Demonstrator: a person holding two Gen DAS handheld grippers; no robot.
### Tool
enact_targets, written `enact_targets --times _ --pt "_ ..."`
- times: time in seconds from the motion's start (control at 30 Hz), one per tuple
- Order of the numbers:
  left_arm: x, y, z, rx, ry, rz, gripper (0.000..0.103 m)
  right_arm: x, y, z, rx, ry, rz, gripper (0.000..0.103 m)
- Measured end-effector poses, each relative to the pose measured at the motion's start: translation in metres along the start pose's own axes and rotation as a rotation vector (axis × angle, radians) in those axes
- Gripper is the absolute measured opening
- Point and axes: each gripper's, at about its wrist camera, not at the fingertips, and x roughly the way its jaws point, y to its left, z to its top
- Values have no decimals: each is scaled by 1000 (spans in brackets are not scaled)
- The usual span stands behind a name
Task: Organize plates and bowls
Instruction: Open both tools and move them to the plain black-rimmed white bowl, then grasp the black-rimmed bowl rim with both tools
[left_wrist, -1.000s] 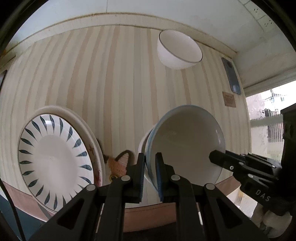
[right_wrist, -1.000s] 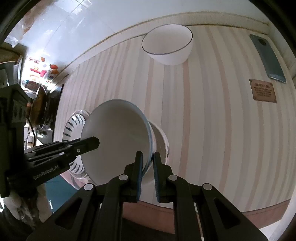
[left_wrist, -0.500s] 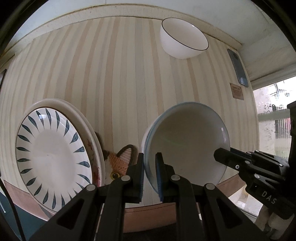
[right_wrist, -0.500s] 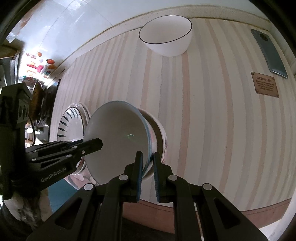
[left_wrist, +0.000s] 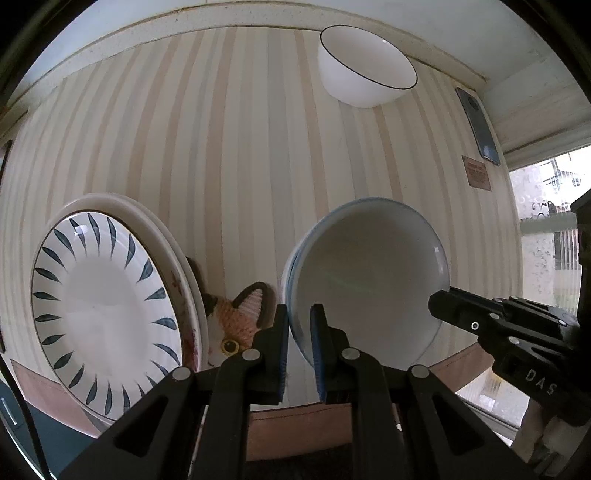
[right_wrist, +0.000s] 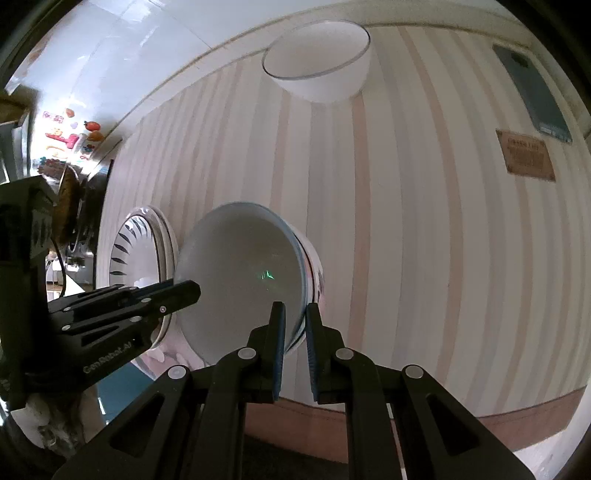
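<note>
A blue-rimmed bowl (left_wrist: 369, 273) is held in the air above the striped table, gripped on opposite rims by both grippers. My left gripper (left_wrist: 299, 325) is shut on its left rim; my right gripper (right_wrist: 293, 325) is shut on its right rim, and the bowl also shows in the right wrist view (right_wrist: 240, 280). A leaf-patterned plate (left_wrist: 103, 306) sits on a larger white plate (left_wrist: 173, 236) at the left. A white bowl with a dark rim (left_wrist: 364, 70) stands at the table's far side, also in the right wrist view (right_wrist: 317, 62).
A cat-shaped mat (left_wrist: 236, 317) lies on the table beside the plates, below the held bowl. A phone (left_wrist: 478, 125) and a small brown card (left_wrist: 477, 178) lie at the far right. The table's front edge (left_wrist: 314, 428) is close. A window is at the right.
Both grippers have lifted the blue-rimmed bowl off the bowl under it and moved it up and away. The cat mat now shows more fully below it.
</note>
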Motion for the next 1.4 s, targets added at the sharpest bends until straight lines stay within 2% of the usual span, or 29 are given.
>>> enact_targets --times 0.13,0.27,0.33,0.37,0.43,0.5,0.53,0.57,0.67,0.77,0.93,1.03,1.1,1.13,1.23,1.4 --pt "-9 3 -4 -9 5 -12 10 -3 -1 -1 12 6 18 13" --pt "-41 8 7 -44 -50 -51 11 -26 -8 6 47 -26 78 13" --pt "-57 11 25 -87 -83 -99 13 -37 -9 16 56 -47 95 13" --pt "-66 12 41 -106 -108 -119 18 -45 -12 25 72 -64 111 13" --pt "-72 12 64 -117 -135 -119 21 -56 -16 42 89 -100 129 13" --pt "-74 12 96 -130 -159 -110 21 -62 -21 61 104 -134 129 22" --pt "-73 12 106 -136 -165 -110 21 -65 -23 71 110 -158 125 33" --pt "-71 12 120 -143 -165 -116 21 -66 -26 84 115 -186 116 41" --pt "-50 12 165 -159 -143 -111 21 -59 -41 125 154 -212 111 41" --pt "-24 11 191 -180 -104 -129 21 -45 -50 162 183 -223 81 41" --pt "9 5 213 -198 -64 -120 21 -20 -62 205 207 -207 49 41" --pt "22 -1 221 -185 -59 -110 20 -5 -62 218 202 -194 30 39" --pt "27 -6 221 -164 -74 -97 15 4 -58 223 176 -187 5 33" --pt "28 -7 222 -158 -81 -84 13 9 -56 226 163 -181 -27 24" --pt "28 -11 221 -138 -92 -58 12 15 -50 228 124 -189 -69 12" --pt "30 -10 222 -133 -91 -40 12 18 -48 222 83 -196 -99 12"
